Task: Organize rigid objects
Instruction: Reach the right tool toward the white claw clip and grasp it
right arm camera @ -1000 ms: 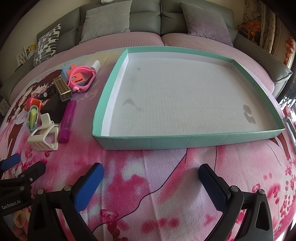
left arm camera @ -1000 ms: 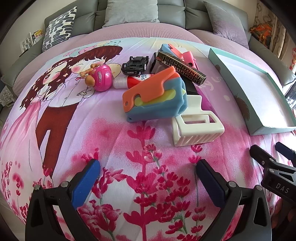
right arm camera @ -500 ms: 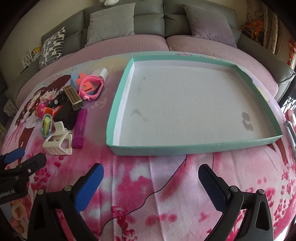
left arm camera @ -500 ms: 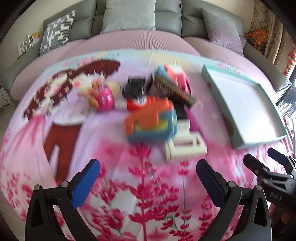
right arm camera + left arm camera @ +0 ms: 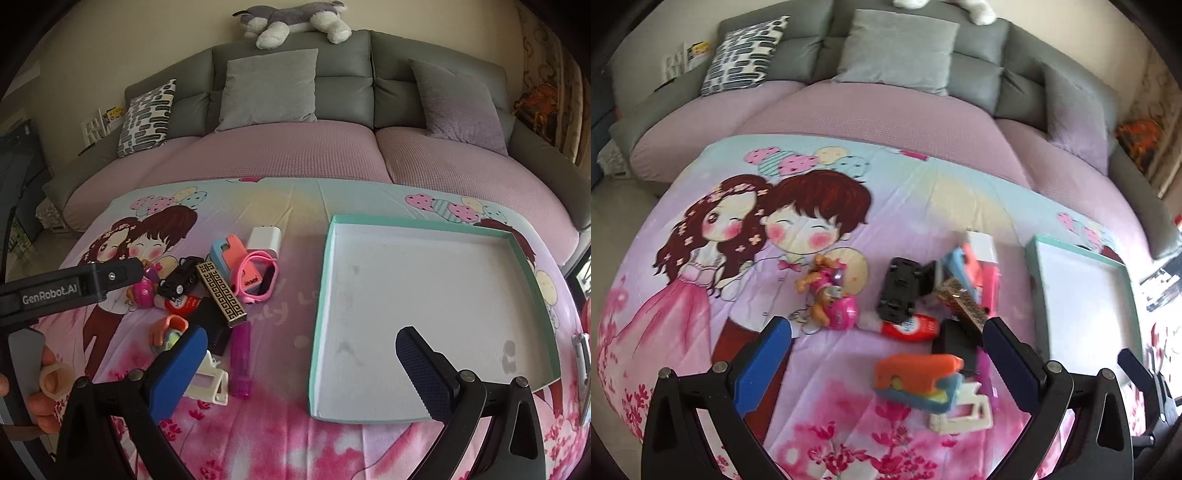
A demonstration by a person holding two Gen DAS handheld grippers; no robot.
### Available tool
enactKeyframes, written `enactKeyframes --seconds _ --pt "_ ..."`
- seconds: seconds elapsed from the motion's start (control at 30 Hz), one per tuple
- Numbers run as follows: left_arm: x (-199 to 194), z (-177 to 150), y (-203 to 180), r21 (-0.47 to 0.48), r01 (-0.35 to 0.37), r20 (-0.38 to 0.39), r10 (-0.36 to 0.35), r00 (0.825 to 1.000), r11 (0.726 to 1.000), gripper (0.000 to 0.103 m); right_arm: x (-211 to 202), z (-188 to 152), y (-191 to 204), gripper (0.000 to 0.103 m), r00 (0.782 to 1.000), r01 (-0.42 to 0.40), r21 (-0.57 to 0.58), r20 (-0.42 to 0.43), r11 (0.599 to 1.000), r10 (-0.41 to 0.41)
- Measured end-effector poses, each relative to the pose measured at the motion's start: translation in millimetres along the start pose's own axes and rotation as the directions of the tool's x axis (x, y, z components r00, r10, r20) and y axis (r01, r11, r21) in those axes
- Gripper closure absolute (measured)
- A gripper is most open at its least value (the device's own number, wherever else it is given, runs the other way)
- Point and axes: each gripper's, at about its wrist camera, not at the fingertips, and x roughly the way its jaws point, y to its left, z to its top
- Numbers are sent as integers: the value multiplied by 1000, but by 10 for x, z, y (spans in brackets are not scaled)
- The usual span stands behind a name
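Both pairs of jaws are standing wide apart and gripping nothing: the left gripper [image 5: 886, 363] is hanging over the pile of toys, the right gripper [image 5: 301, 363] over the near left corner of the tray [image 5: 318, 314]. The teal-rimmed tray is lying on the printed bedspread [image 5: 295, 206], its white floor holding nothing. Left of the tray, well apart from it, the pile is lying: a patterned harmonica [image 5: 221, 294], a black toy car [image 5: 179, 279], a purple lighter [image 5: 241, 363] nearest the tray, and a pink wristband [image 5: 258, 277].
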Motion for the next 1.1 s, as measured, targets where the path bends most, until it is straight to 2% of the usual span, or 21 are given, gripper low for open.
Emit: enactKeyframes --seconds 0.07,0.2,0.33,0.43,0.5,0.73,0.87,0.97,1.03,1.1 --pt "43 -64 53 -26 -22 0 22 1000 999 0 32 -44 51 0 1000 -18 6 -8 1000 18" --pt "149 -216 193 -90 -7 -23 5 1000 996 0 122 -201 170 0 998 -54 0 -42 999 54" --pt "179 -302 310 -123 -42 -22 40 999 991 0 230 -323 318 0 995 -65 -28 -78 998 62" --pt "178 -390 416 -163 -26 -12 24 1000 986 0 278 -386 408 0 993 -76 -41 -90 996 72" --pt "193 -456 462 -170 -6 -11 4 1000 985 0 305 -421 463 0 993 -80 -50 -96 996 75" --pt "184 -575 630 -179 -3 3 3 1000 984 0 376 -541 640 0 991 -93 -84 -107 992 84" --pt "183 -600 701 -199 21 15 -18 1000 980 0 427 -596 697 5 990 -91 -80 -116 993 82" --pt "208 -613 695 -190 33 14 -31 999 981 0 482 -623 721 18 989 -92 -66 -122 994 83" --pt "217 -617 689 -188 45 16 -43 999 981 0 514 -636 724 19 988 -90 -56 -127 994 82" --pt "214 -618 684 -190 68 22 -65 998 980 0 528 -645 715 24 989 -86 -46 -124 995 80"
